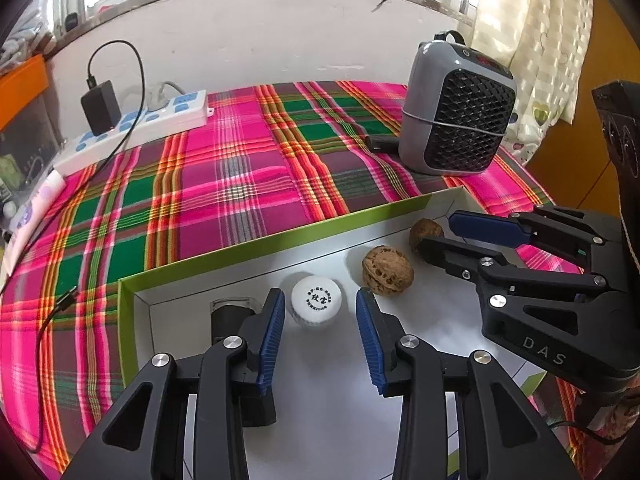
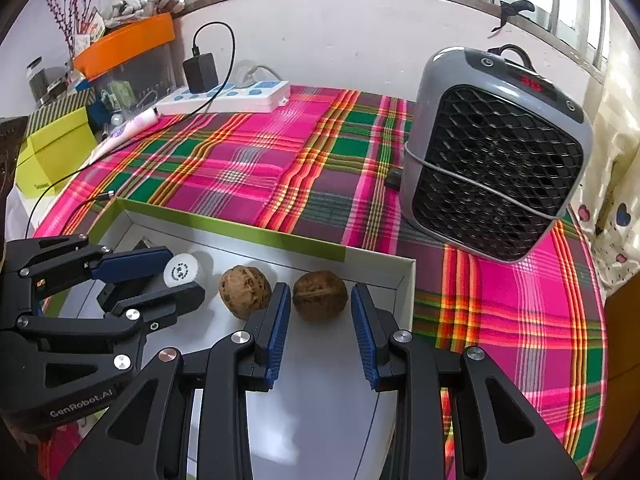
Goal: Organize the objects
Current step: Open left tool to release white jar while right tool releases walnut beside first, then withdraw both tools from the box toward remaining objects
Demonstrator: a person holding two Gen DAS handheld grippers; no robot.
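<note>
A shallow white box with a green rim (image 1: 240,254) (image 2: 240,232) lies on the plaid cloth. Inside it a white bottle cap (image 1: 316,306) (image 2: 180,270) stands between the tips of my left gripper (image 1: 320,296) (image 2: 187,278), which is open with a gap on both sides of the cap. A dark walnut (image 2: 320,296) (image 1: 426,232) sits at the box's far right corner, and my right gripper (image 2: 320,287) (image 1: 438,232) is shut on it, pads against its sides. A lighter walnut (image 1: 387,270) (image 2: 245,292) lies free between the two grippers.
A black object with a clear top (image 1: 230,314) stands in the box's left corner. A grey heater (image 1: 456,112) (image 2: 496,152) stands just behind the box at right. A power strip with charger (image 1: 136,124) (image 2: 228,96) lies at the back left, its cable (image 1: 66,298) trailing beside the box.
</note>
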